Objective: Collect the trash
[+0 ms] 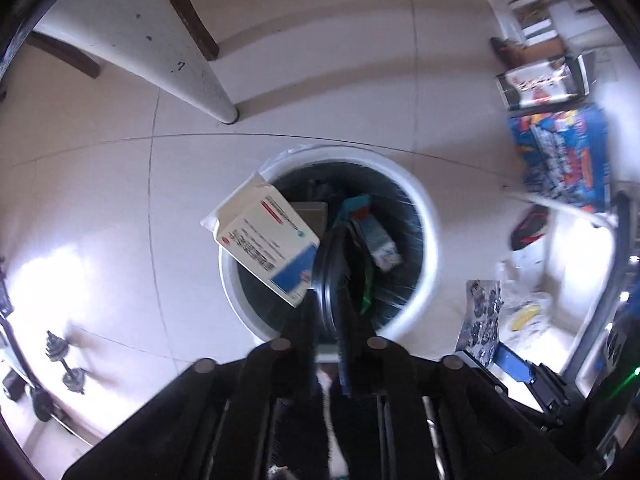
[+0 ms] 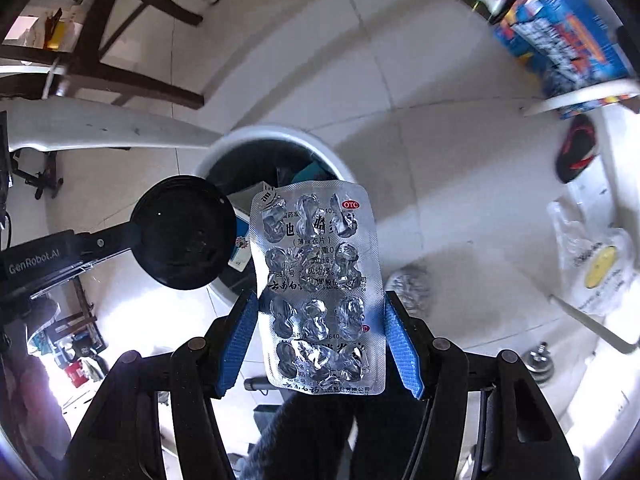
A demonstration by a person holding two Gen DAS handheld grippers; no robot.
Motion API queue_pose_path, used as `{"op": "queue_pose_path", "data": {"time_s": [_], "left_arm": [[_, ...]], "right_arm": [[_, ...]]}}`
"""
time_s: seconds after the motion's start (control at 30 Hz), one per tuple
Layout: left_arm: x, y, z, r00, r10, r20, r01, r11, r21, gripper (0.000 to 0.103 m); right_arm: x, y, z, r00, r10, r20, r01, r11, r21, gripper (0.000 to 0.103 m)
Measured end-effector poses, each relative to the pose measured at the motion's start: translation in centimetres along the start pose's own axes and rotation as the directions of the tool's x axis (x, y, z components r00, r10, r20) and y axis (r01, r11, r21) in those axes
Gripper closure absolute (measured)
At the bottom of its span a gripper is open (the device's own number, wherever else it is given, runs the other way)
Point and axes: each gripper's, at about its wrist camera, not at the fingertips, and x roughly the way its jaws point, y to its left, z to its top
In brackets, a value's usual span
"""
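My left tongs (image 1: 332,312) point down at the bin (image 1: 424,240). A black round lid (image 1: 326,280) sits between the two fingers, and from this camera I see it by its thin edge. The gap between the fingers is small. I cannot tell if the pads are squeezing the lid or just sitting beside it. From the other camera the lid looks like a flat black circle at the tip of those tongs, hanging over the left side of the bin's rim.

My right tongs (image 2: 320,296) are held wide. They grip a silver pill sheet (image 2: 320,288) by its two long sides, one blue pad (image 2: 240,340) on each side. The little bubbles in the sheet are all crushed. The sheet stands up straight in front of the camera, above the near side of the bin.

The bin is white and round with a dark bag inside. It stands on a pale tiled floor (image 1: 120,200). A white and blue box (image 1: 268,244) leans on its left rim, half in and half out. More trash lies deeper inside, but it is too dark to tell what.

A white table leg (image 1: 160,40) stands just past the bin.
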Motion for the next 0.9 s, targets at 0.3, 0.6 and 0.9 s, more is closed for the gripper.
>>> {"op": "queue_pose_path", "data": {"time_s": [0.3,0.6,0.9], "left_arm": [[-1.6,2.5,-0.9,0.990,0.108,0.087,-0.105,0.994,-0.036,0.000],[-7.0,2.2,-5.2,0.977,0.175,0.125,-0.172,0.985,-0.035,0.000],[-17.3,-0.9,-11.3,0.979,0.134,0.152,-0.138,0.990,0.015,0.000]], "right_arm": [[4.9,0.6,1.1,0.999,0.034,-0.018,-0.035,0.999,-0.009,0.000],[-1.2,1.3,-0.1,0.995,-0.087,0.045,0.089,0.995,-0.051,0.000],[-12.7,3.4,-3.8,0.992,-0.100,0.078,0.106,0.992,-0.073,0.000]]}}
